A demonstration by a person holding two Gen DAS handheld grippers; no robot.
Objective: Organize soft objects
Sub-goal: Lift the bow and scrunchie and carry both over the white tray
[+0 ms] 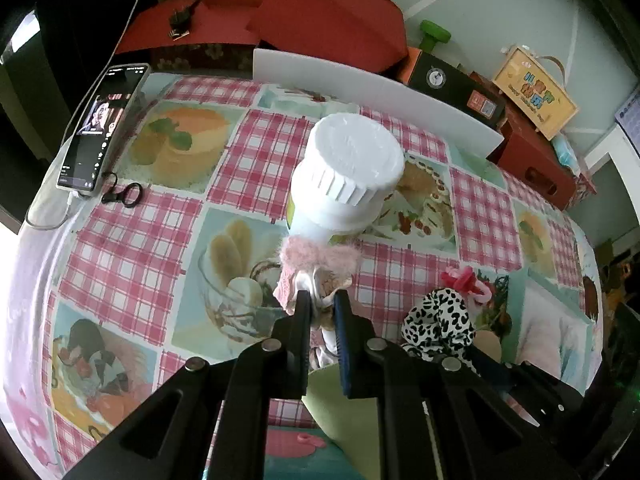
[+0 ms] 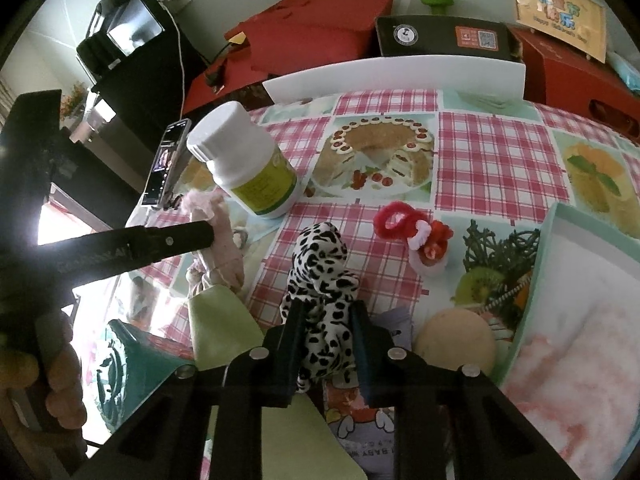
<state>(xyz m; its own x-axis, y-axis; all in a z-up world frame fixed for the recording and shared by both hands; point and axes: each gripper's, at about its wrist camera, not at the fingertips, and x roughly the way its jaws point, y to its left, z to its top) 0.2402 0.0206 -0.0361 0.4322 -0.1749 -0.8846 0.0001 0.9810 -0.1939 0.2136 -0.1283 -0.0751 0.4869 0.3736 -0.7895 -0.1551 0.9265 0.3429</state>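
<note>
1. Left wrist view: the left gripper [image 1: 322, 300] is clenched on one pink fuzzy-cuffed soft item [image 1: 318, 264], its two fingers pinching the cloth just in front of the white bottle [image 1: 344, 172].
2. Right wrist view: the right gripper [image 2: 326, 316] is clenched on one black-and-white spotted soft item [image 2: 320, 268], which rises between its two fingers and rests on the desk [image 2: 496, 148].
3. That same spotted item appears in the left wrist view just right of the left gripper, lying on the checked tablecloth.
4. One red and white fuzzy item [image 2: 416, 232] lies on the desk just beyond and to the right of the spotted one, apart from it.
5. One pale green piece [image 2: 224, 320] lies between the two grippers, close to the near edge.
6. One round tan item [image 2: 456, 340] sits just right of the right gripper, beside one open teal-rimmed box [image 2: 548, 248] holding pink-and-white fluffy material.
7. One white bottle with a ribbed cap and a yellow-green label stands on the desk past the pink item.
8. One phone [image 1: 100, 128] with a lit screen lies at the far left edge of the desk.
9. One white board [image 2: 396, 72] stands along the far edge.
</note>
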